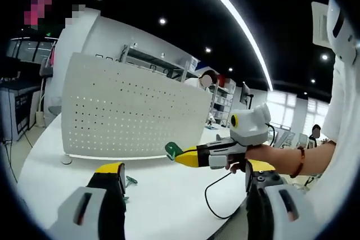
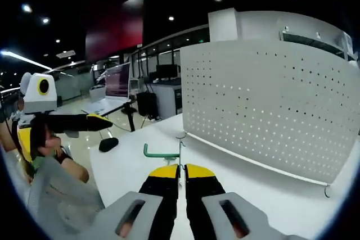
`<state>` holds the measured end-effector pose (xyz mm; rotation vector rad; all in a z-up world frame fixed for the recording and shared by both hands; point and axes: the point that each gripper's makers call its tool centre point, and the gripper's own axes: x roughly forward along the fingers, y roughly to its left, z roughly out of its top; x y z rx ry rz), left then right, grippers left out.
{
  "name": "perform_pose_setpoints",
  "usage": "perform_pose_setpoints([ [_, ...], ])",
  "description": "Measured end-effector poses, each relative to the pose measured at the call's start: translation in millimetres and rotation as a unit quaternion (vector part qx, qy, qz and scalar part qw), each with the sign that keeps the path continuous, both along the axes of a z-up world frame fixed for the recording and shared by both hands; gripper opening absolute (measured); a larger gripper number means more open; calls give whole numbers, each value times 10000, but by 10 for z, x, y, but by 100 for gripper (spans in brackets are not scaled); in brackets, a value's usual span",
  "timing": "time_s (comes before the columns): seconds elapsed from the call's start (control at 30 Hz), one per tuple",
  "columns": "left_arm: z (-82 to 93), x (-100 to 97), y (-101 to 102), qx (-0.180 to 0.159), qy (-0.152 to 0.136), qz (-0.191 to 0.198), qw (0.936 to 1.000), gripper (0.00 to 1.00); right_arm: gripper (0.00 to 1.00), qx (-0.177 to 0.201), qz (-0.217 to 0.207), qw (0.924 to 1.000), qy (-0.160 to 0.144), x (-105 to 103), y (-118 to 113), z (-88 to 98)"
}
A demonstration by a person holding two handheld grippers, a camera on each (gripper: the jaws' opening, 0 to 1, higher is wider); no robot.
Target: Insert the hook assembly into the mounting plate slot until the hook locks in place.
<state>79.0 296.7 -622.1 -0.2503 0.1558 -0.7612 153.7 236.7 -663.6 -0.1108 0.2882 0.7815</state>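
Hook carried toward the pegboard.
Your right gripper (image 2: 180,177) pinches the green hook (image 2: 162,151); left gripper (image 1: 183,181) gapes empty. Next, align it with the pegboard (image 2: 270,105) slots.

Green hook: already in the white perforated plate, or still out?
Out. The green metal hook is clamped in the shut right gripper, apart from the upright white perforated mounting plate on the white table.

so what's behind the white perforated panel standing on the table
Above the white perforated panel, metal shelving and a white wall rise behind it. Light glints through its holes. Whatever stands low behind it on the white table is covered.
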Motion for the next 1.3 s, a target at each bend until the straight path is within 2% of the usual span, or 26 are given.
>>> perform_pose_setpoints([
  [0.1,23,-2,4,-59,-12,30,10000,89,2,148,-13,9999,39,-50,3,35],
  [0.13,26,-7,8,-65,-1,38,10000,89,2,215,99,9997,-94,-93,34,75],
  [0.3,65,-14,26,-158,-25,93,9998,88,2,83,143,9998,-122,-191,54,69],
  [0.4,82,-9,29,-238,-5,118,9996,88,2,196,191,9994,-212,-255,82,136],
  [0.5,106,-13,28,-503,127,114,9986,85,2,219,178,9994,-213,-295,99,156],
  [0.57,118,-16,32,-512,81,125,9986,86,2,327,123,9992,-210,-332,101,192],
  [0.63,122,-12,35,-555,110,142,9983,84,2,403,146,9984,-365,-358,114,239],
  [0.7,134,-12,26,-605,113,136,9980,82,2,426,135,9986,-300,-396,125,241],
  [0.77,145,-6,18,-638,98,133,9978,82,2,331,181,9984,-426,-414,130,251],
  [0.83,147,-8,-4,-671,121,96,9976,81,2,391,135,9985,-366,-420,119,257],
  [0.97,159,-18,-31,-776,124,88,9969,79,2,481,82,9978,-459,-433,95,312],
  [1.17,102,-11,-85,-974,410,-41,9944,62,2,621,144,9958,-656,-484,159,401],
  [1.3,147,2,-97,-1107,329,-17,9933,59,2,659,226,9948,-739,-501,224,445],
])
